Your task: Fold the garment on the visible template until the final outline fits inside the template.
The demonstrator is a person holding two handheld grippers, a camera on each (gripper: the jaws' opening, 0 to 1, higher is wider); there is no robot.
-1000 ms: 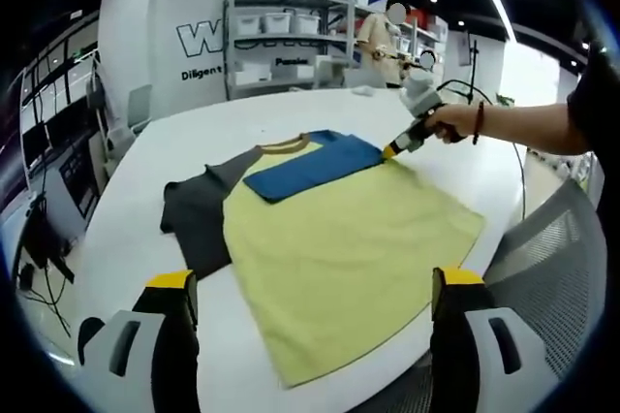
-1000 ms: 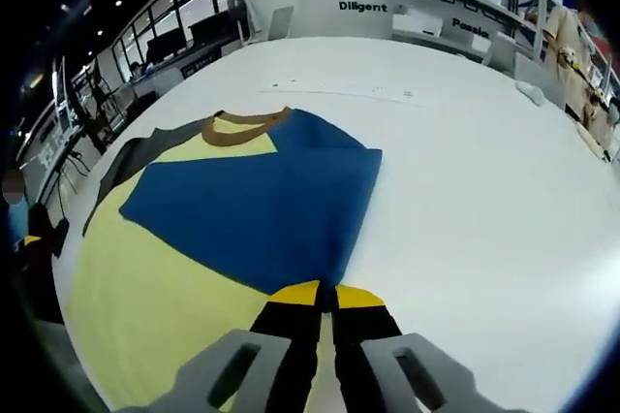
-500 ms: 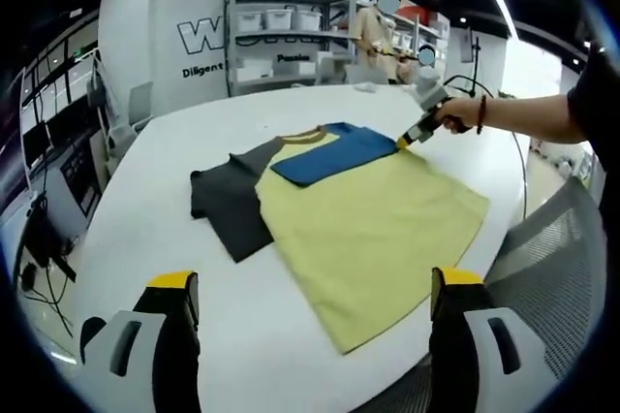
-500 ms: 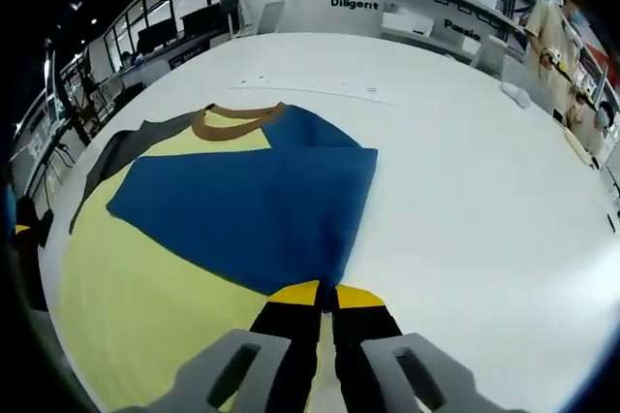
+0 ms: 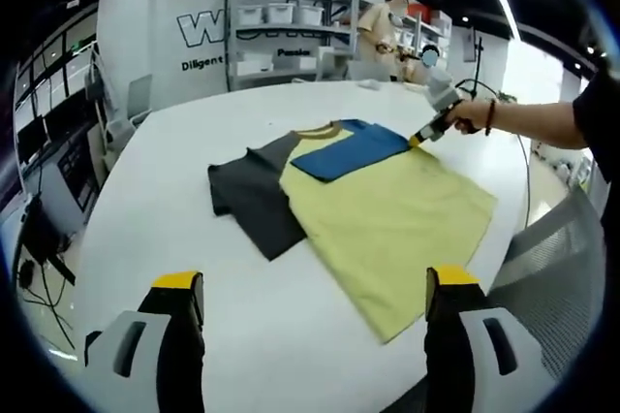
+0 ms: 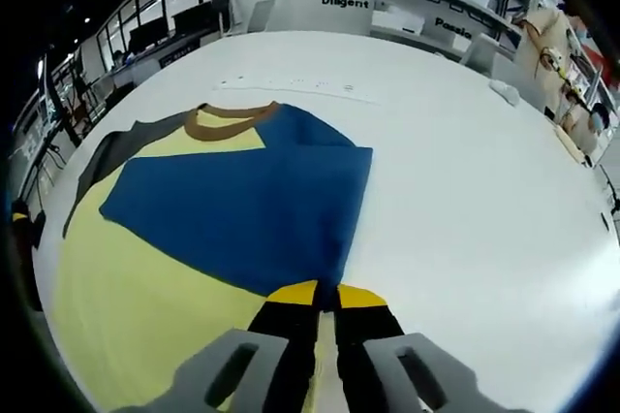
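A T-shirt lies flat on the white table (image 5: 145,190). It has a yellow body (image 5: 387,214), a dark grey sleeve (image 5: 254,202) spread to the left, and a blue sleeve (image 5: 351,148) folded over the chest. My right gripper (image 6: 326,294) is shut on the blue sleeve (image 6: 252,209) at its near edge, where it meets the yellow body (image 6: 136,306). A brown collar (image 6: 228,120) sits at the far end. In the left gripper view the right gripper (image 5: 418,140) is at the shirt's far right, held by a person's hand. My left gripper (image 5: 312,280) is open and empty, short of the shirt.
Shelving with white bins (image 5: 281,35) stands against the far wall, with a person (image 5: 387,30) beside it. A mesh chair (image 5: 552,258) stands at the table's right edge. Faint small marks (image 6: 291,88) run across the table beyond the collar. Bare table lies right of the sleeve.
The shirt has slid across the table, away from my left gripper and to the right, with the right gripper still shut on the blue sleeve. The left gripper stays open.
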